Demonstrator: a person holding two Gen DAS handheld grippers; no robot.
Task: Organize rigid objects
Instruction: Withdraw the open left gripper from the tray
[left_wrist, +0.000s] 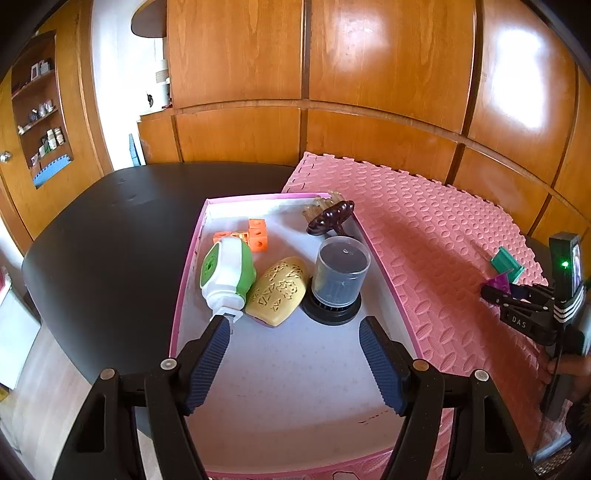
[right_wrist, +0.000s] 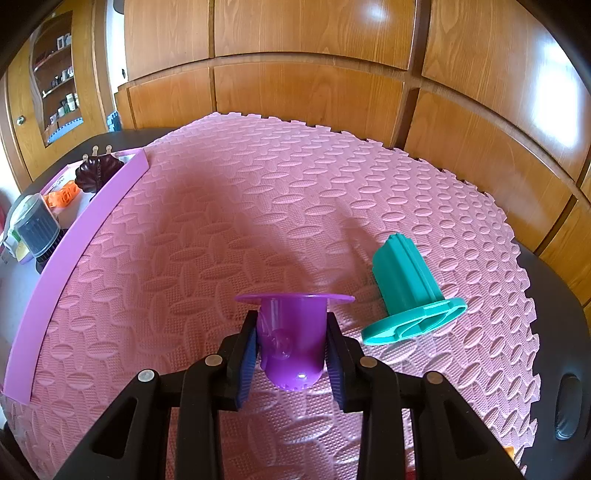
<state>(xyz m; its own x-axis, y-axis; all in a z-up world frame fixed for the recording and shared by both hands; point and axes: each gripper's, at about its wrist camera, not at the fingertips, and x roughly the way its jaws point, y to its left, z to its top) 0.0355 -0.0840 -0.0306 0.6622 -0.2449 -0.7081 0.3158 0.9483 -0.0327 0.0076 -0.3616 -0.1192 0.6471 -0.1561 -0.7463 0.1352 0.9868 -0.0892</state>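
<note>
My right gripper (right_wrist: 291, 325) is shut on a purple flanged cup (right_wrist: 291, 339), held just above the pink foam mat (right_wrist: 258, 221). A teal flanged piece (right_wrist: 406, 288) lies on its side on the mat just to the right of it. My left gripper (left_wrist: 293, 328) hangs open over the near part of the pink-rimmed white tray (left_wrist: 295, 387), nothing between its fingers. In the tray sit a green-and-white device (left_wrist: 229, 273), a yellow patterned case (left_wrist: 279, 291), a clear-capped dark cylinder (left_wrist: 338, 277), orange blocks (left_wrist: 251, 234) and a dark brown hair clip (left_wrist: 330, 218). The right gripper (left_wrist: 496, 290) also shows at the far right with the purple cup (left_wrist: 500, 283).
The tray and mat lie on a black table (left_wrist: 110, 240). Wooden panelled cabinets (left_wrist: 332, 92) stand close behind. A shelf with small bottles (left_wrist: 40, 122) is at the far left. The tray's pink side wall (right_wrist: 74, 243) borders the mat on the left.
</note>
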